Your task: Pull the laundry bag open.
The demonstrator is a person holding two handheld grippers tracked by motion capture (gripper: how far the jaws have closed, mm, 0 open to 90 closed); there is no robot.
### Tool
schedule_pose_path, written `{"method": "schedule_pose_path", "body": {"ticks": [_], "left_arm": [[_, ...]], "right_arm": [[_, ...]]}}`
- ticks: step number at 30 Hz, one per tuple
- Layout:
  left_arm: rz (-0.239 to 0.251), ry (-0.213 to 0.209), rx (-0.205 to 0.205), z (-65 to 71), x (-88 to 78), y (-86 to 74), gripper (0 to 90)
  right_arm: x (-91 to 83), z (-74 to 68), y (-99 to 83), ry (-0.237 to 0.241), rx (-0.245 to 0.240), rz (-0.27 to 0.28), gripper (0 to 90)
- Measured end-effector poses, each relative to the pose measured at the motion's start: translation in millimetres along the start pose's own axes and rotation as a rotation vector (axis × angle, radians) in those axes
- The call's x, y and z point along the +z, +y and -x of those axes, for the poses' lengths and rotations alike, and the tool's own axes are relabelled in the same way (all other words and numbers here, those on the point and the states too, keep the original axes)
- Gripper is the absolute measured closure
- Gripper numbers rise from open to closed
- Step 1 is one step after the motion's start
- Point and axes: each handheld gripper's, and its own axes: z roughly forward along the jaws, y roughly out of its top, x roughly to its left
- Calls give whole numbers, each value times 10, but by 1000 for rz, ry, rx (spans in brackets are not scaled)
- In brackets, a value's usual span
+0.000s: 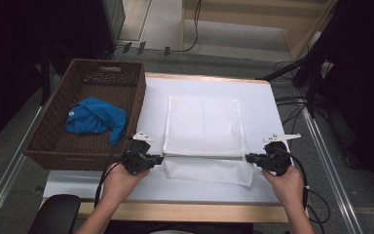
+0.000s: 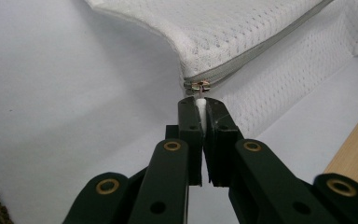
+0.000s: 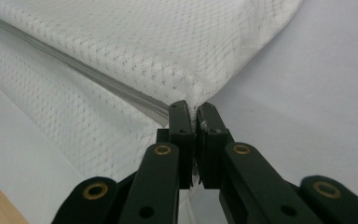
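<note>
A white mesh zip bag (image 1: 203, 126) lies flat in the middle of the white table (image 1: 260, 102), its grey zipper (image 1: 204, 157) running across near its front edge. My left gripper (image 1: 160, 159) is at the zipper's left end. In the left gripper view that gripper (image 2: 203, 103) is shut on the white pull tab (image 2: 202, 112) just below the metal slider (image 2: 199, 86). My right gripper (image 1: 247, 158) is at the bag's right end. In the right gripper view it (image 3: 193, 108) is shut on the mesh corner (image 3: 191, 91), beside the zipper (image 3: 98, 74).
A brown wicker basket (image 1: 139, 105) stands at the table's left with a blue cloth (image 1: 96, 117) inside. The table's wooden front edge (image 1: 185, 212) runs below my hands. Cables (image 1: 292, 105) lie on the floor to the right.
</note>
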Motion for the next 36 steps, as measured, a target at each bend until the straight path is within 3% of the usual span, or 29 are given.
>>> {"method": "schedule_pose_path", "body": {"ticks": [9,17,22,28,36], "left_arm": [[-28,-21,-1,-8,133,-18,872],[-45,-11,12,-3,273,-27,870],[-31,-40,-5,-61,332,-44,862],[-13,-49,11,-44,302,-47,818],[8,-77,18,-9,226,-29,705]], "right_arm": [[131,23,-10,43,4,-7,882],[250,72,-2,39,-20,-13,874],[309,91,-8,33,-24,-29,864],[292,91,-8,30,-50,-15,774],[227,67,-8,21,-34,6,633]]}}
